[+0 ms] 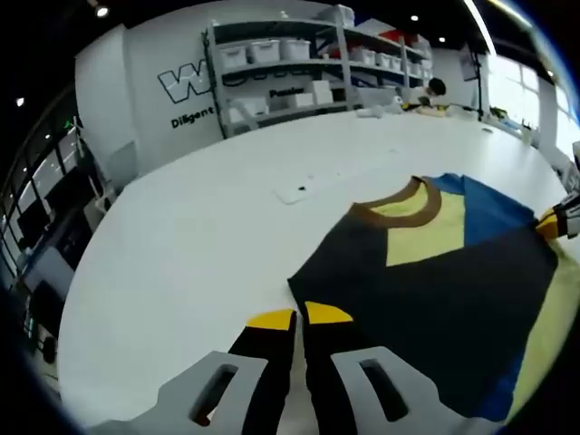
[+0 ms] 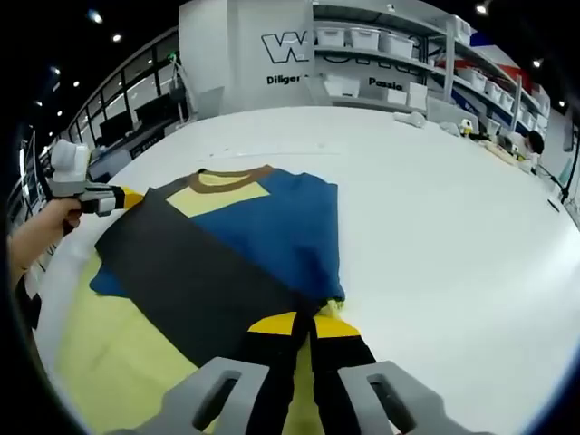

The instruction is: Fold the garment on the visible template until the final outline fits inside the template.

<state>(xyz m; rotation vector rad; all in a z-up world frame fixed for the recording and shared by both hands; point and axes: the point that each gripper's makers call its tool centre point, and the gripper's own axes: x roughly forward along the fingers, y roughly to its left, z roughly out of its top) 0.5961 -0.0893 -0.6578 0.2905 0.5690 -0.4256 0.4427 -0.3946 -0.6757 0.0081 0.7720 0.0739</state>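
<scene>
On the far wall (image 1: 145,82) you can read a large outlined "W" and "Diligent" beneath it; in the right gripper view the same wall shows "Diliger" and, further right, "Passio" before shelving (image 2: 399,63) cuts it off. The bins on those shelves carry no legible labels.

Your garment (image 2: 236,254), a shirt in black, blue and pale yellow with a brown collar (image 1: 403,207), lies flat on the white table (image 1: 181,245). A pale yellow sheet (image 2: 118,353) shows beneath it on the near left in the right gripper view.

Your left gripper (image 1: 299,316) has its yellow-tipped jaws closed together, just beside the shirt's near corner; I cannot tell whether cloth is pinched. Your right gripper (image 2: 304,324) has its jaws together at the blue hem's near edge, again with no clear sign of cloth held.
</scene>
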